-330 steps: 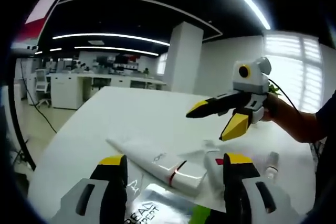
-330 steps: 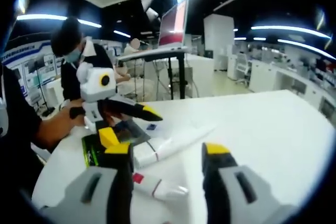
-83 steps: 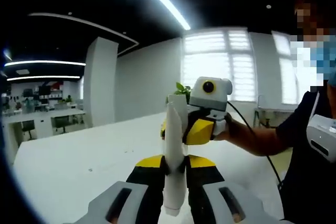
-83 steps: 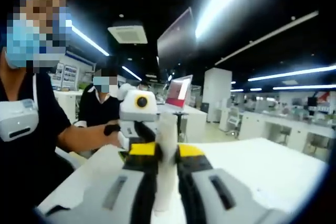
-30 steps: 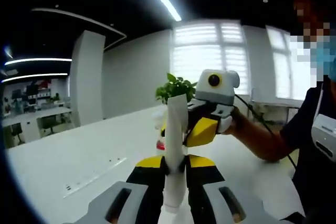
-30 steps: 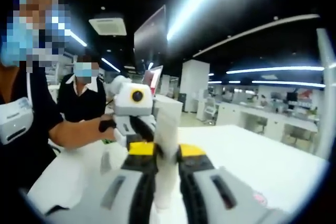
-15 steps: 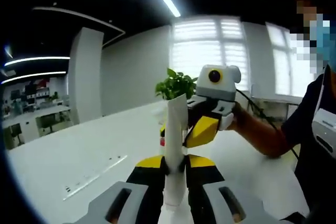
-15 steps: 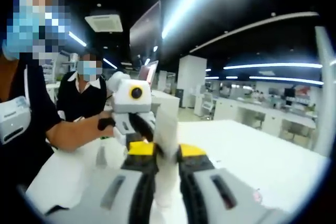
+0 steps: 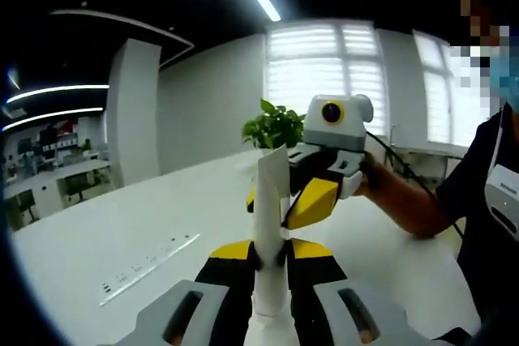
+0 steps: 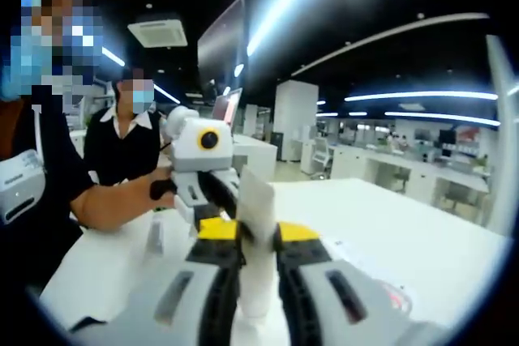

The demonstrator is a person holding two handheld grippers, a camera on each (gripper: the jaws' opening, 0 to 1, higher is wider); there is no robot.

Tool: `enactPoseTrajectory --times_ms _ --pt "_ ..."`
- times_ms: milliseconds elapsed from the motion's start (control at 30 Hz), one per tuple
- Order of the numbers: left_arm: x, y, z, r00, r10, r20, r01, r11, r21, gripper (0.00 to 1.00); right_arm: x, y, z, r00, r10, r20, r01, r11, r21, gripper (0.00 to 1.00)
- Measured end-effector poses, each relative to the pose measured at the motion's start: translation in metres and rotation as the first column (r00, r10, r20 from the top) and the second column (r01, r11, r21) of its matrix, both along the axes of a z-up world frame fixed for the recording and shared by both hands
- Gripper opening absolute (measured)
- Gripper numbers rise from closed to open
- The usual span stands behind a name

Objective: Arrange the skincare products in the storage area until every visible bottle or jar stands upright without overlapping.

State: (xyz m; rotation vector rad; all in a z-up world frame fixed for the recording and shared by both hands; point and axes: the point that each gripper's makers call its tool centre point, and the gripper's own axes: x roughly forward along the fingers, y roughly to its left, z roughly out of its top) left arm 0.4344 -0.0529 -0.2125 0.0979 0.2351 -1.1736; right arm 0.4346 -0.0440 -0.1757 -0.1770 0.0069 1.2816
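**Both grippers clamped on one white tube**

In my left gripper view, my left gripper (image 9: 272, 255) is closed tight on a white tube (image 9: 272, 224) that stands upright between the jaws, crimped end at 12 o'clock. The right gripper (image 9: 312, 192) comes in at 1 o'clock, pinching the tube's upper part above the white table (image 9: 122, 241). In my right gripper view, that gripper (image 10: 258, 237) grips the same tube (image 10: 255, 200), with the left gripper (image 10: 203, 176) at 11 o'clock.
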Motion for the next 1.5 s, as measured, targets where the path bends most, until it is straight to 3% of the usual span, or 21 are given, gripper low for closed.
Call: enactPoseTrajectory --times_ms 700,1300,1500 --pt "0.0 0.0 -0.007 1.0 -0.009 -0.012 0.009 1.0 0.019 0.13 -0.001 0.001 -0.006 1.0 -0.014 -0.008 0.014 0.998 -0.058 0.15" --pt "0.002 0.003 -0.024 0.999 -0.019 -0.033 0.021 0.997 0.069 0.13 0.0 0.002 -0.025 0.998 -0.049 0.033 0.055 0.978 -0.202 0.17" --pt "0.001 0.004 -0.024 0.999 -0.027 -0.043 0.029 0.998 0.054 0.13 0.0 0.002 -0.024 0.997 -0.058 0.048 0.067 0.973 -0.219 0.17"
